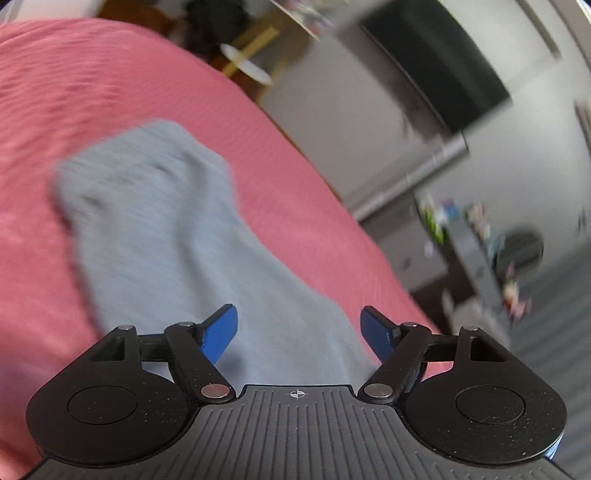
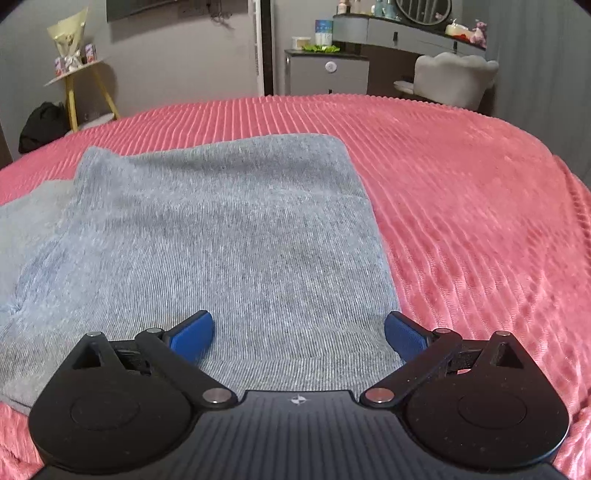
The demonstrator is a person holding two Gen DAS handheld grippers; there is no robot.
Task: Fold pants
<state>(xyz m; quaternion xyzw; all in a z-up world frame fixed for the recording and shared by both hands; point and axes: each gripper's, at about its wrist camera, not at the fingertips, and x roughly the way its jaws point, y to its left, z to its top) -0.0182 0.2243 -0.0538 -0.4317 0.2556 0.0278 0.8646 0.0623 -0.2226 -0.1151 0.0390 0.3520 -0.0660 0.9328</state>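
Right wrist view: right gripper, blue pads spread wide and empty, poised over the near hem of the grey pants — a ribbed knit, lying flat as a rough rectangle on the pink bedspread, whose plush surface runs in raised ridges. Far left, a yellow-legged side table carries a wrapped bouquet; far right, a grey dressing table with a tufted white chair.

Left wrist view — motion-blurred: left gripper, likewise parted and empty, above the pants.
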